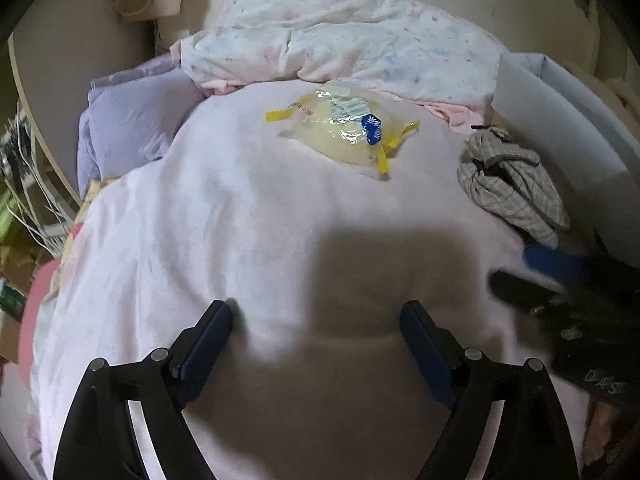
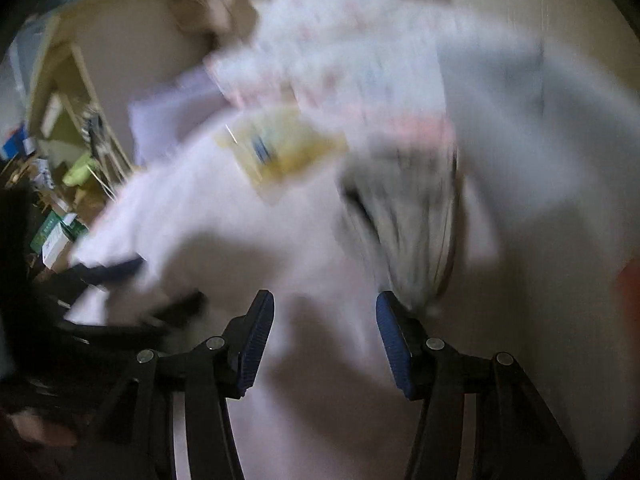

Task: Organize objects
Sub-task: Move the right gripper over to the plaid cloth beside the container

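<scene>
On the bed, pale pink sheet [image 1: 248, 232] covers most of the surface. Left gripper [image 1: 316, 316] hovers over the sheet with its blue-padded fingers spread wide, nothing between them; its shadow falls on the sheet just ahead. Yellow plastic packet [image 1: 344, 128] with blue label lies flat on the sheet, far side of centre, well apart from the left gripper. Crumpled plaid cloth [image 1: 512, 184] sits on the sheet near the right edge, apart from the packet. Rumpled floral quilt [image 1: 340, 28] is heaped behind the packet, its lower edge just beside the packet. Lilac pillow [image 1: 128, 120] lies left of the quilt, partly under the sheet edge. White box [image 1: 560, 120] stands along the right side, just beside the plaid cloth. Right gripper shows as a dark blur at the right edge of the left wrist view.

Right wrist view is heavily motion-blurred. Right gripper [image 2: 325, 328] has its jaws wide apart, empty, above the sheet [image 2: 240, 216]. Plaid cloth [image 2: 404, 216] is just ahead of its right-hand finger; touching or not, cannot tell through the blur. Packet [image 2: 276, 148] lies farther ahead, left of the cloth. Left gripper [image 2: 132, 284] appears blurred at the left. Floor clutter, boxes [image 2: 56, 236] and a wooden frame [image 2: 92, 92] left of the bed.
</scene>
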Demonstrator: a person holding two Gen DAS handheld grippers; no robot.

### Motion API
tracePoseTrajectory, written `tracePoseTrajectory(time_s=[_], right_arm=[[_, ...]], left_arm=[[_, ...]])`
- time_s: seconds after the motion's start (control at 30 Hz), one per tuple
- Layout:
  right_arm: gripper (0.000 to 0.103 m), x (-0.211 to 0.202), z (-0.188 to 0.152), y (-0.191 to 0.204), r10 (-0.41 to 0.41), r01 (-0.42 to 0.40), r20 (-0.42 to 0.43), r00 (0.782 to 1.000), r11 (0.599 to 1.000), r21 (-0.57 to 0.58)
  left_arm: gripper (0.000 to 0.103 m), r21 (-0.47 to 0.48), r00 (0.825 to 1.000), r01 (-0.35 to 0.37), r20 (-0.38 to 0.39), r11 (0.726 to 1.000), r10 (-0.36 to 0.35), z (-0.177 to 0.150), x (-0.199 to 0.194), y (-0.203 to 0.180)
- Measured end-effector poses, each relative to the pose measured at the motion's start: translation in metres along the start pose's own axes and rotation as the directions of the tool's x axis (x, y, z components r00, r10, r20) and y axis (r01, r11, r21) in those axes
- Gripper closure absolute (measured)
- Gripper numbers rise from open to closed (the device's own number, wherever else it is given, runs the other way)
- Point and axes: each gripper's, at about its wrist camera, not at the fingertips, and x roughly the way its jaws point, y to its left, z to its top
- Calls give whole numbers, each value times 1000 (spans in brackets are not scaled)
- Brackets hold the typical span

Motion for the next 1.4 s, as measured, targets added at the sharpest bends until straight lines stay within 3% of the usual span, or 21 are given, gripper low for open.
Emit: tracePoseTrajectory(time_s=[0.07, 0.13, 0.23, 0.33, 0.63, 1.4], right_arm=[[39, -2, 0, -5, 58, -58, -9, 998, 998, 26], [39, -4, -3, -8, 71, -71, 5, 997, 997, 34], [39, -5, -5, -12, 91, -91, 11, 996, 995, 50], [39, -4, -5, -13, 90, -91, 12, 996, 995, 51], [38, 4, 2, 13, -49, 48, -16, 999, 996, -69], [38, 4, 1, 10, -36, 34, -20, 999, 996, -79]], left_arm=[[5, 3, 999, -34, -3, 999, 34, 1, 1, -1], [0, -17, 999, -47, -19, 999, 47, 2, 4, 3], [0, -52, 1000, -4, -25, 999, 3, 2, 6, 11], [0, -37, 999, -22, -24, 999, 21, 2, 6, 8], [0, -44, 1000, -15, -25, 999, 14, 2, 5, 8], [0, -38, 1000, -15, -25, 999, 14, 3, 5, 7]])
